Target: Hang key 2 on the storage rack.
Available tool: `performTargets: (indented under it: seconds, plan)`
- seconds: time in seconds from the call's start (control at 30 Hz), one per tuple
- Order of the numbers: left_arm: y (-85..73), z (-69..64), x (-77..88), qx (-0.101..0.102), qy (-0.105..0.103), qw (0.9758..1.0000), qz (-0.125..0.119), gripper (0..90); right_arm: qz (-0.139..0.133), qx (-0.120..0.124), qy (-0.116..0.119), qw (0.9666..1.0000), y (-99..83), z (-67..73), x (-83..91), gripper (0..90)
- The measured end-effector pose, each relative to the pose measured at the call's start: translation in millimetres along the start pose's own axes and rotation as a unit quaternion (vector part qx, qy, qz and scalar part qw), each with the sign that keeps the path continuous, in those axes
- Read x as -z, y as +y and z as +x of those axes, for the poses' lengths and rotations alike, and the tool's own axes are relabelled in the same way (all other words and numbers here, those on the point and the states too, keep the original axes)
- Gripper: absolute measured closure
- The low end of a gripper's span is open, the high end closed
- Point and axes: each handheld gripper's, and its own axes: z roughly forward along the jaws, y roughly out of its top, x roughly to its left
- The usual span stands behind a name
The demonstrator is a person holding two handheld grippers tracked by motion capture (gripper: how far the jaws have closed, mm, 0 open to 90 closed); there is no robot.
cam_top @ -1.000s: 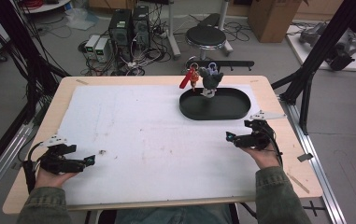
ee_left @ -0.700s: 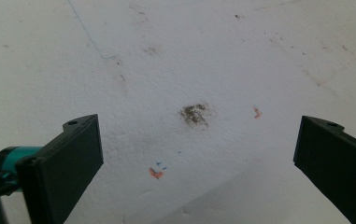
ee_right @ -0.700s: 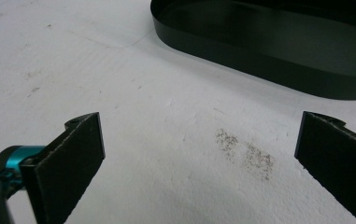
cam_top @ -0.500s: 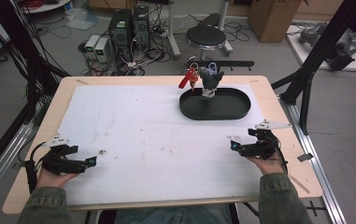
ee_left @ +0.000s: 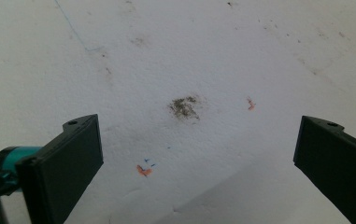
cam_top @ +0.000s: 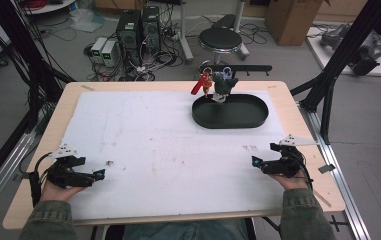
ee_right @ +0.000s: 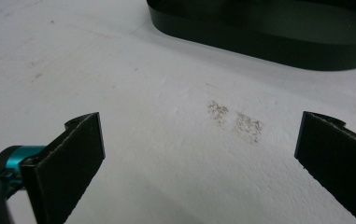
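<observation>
A black oval tray [cam_top: 230,119] sits at the back right of the white mat; its near wall [ee_right: 264,35] shows at the top of the right gripper view. A bunch of small things, one red [cam_top: 201,83] and one grey [cam_top: 223,85], stands at the tray's back left rim. My left gripper [cam_top: 101,173] rests near the front left of the mat, open, with nothing between its jaws [ee_left: 199,154]. Near the mat's front right lies my right gripper [cam_top: 254,161], open and empty too [ee_right: 199,144], well short of the tray.
A white mat [cam_top: 168,145] covers the wooden table [cam_top: 53,122]. Dirt smudges mark the mat [ee_left: 183,106] [ee_right: 234,120]. Black frame posts [cam_top: 335,75] rise at the right, and a stool [cam_top: 219,37] and computer boxes [cam_top: 138,25] stand on the floor behind.
My right gripper has drawn back toward the table's front edge and slightly right. The left gripper has barely moved.
</observation>
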Motion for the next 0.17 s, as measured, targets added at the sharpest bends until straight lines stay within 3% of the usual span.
performTargets:
  seconds: [0.17]
  plan:
    - [0.4,-0.6,-0.8,-0.003,0.0,1.0,0.0,1.7,-0.008,-0.003,-0.005,1.0,-8.1,-6.1,3.0,0.7]
